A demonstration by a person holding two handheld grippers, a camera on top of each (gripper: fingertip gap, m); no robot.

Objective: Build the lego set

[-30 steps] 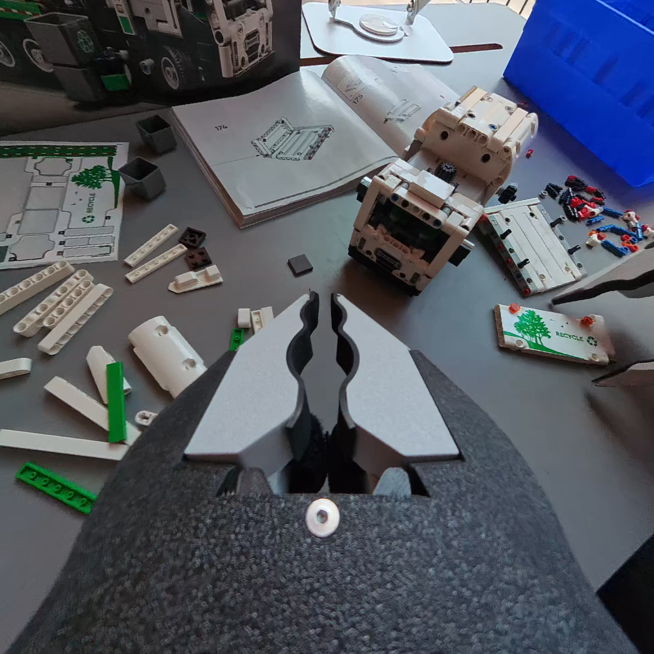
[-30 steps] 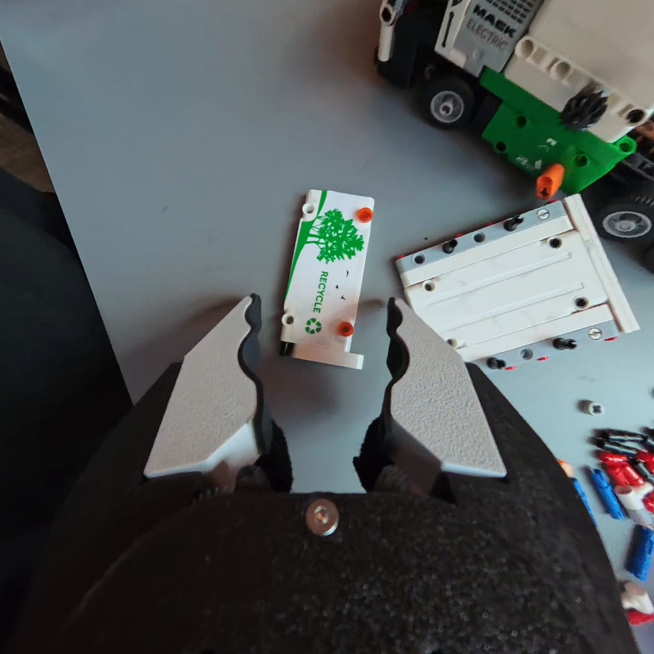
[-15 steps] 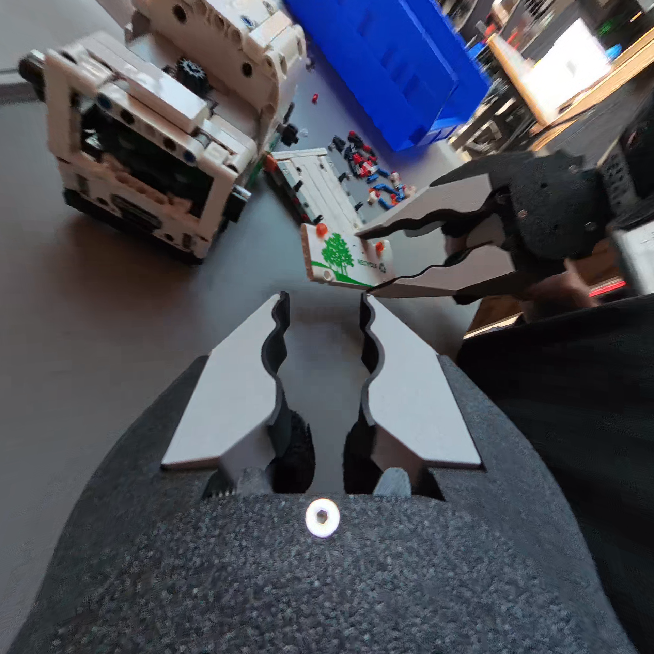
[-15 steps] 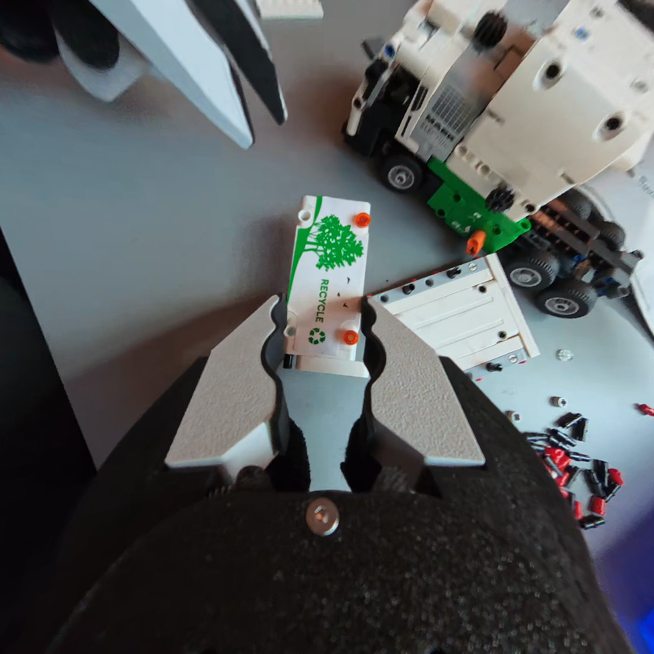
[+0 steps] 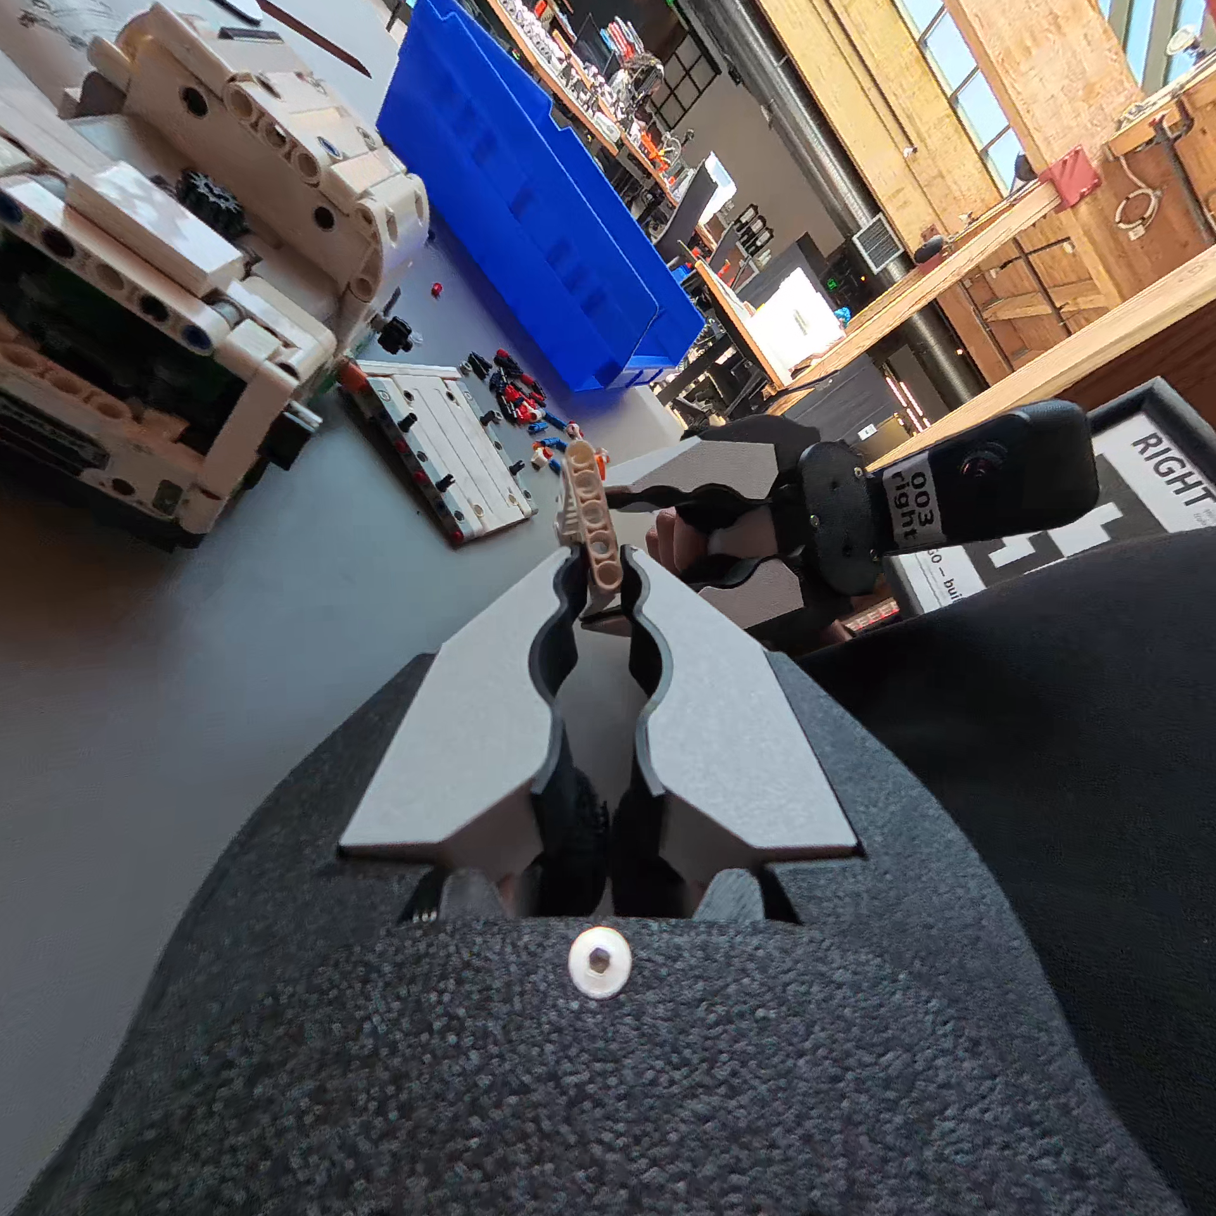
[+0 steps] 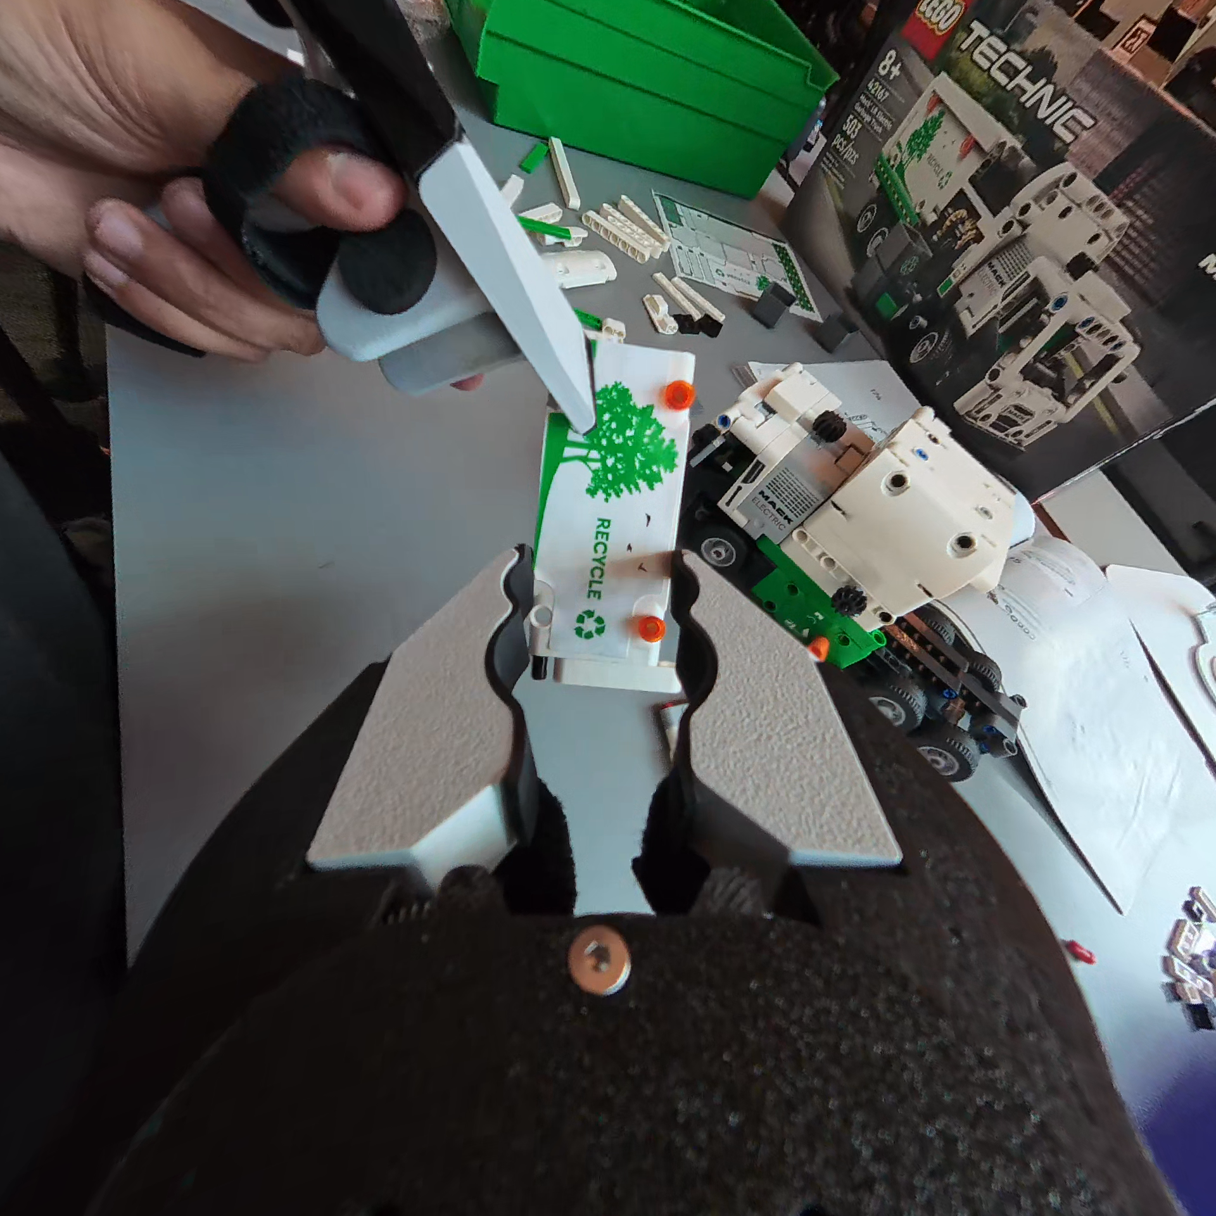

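1. Grey table (image 6: pixel 296 526) fills the left and centre of both views; bricks lie scattered over it.
2. Kit box (image 6: pixel 1026 217), upper right of right wrist view, stands at the table's far side. Green bin (image 6: pixel 645 85) at top centre, loose white beams just below it.
3. Blue bin (image 5: pixel 526 197), upper centre of left wrist view, sits beside a scatter of red, blue and black pins (image 5: pixel 520 401).
4. White truck model (image 6: pixel 875 526), centre right of right wrist view, green underside, dark wheels; it rests partly on an open instruction booklet (image 6: pixel 1086 724). Same truck fills upper left of left wrist view.
5. White ribbed panel (image 5: pixel 441 447), flat on the table just right of the truck, left wrist view.
6. Right gripper (image 6: pixel 602 572), lower centre of its view: pinching the near end of a white tree-print panel (image 6: pixel 612 526), pads pressed on both long edges, panel up off the table. Orange studs at two corners.
7. Left gripper (image 5: pixel 600 569), centre of its view: clamped on the same panel, seen edge-on w/ a row of holes. In right wrist view one fingertip (image 6: pixel 572 401) lies on the far end by the tree print; a hand (image 6: pixel 151 164) at upper left holds that gripper.
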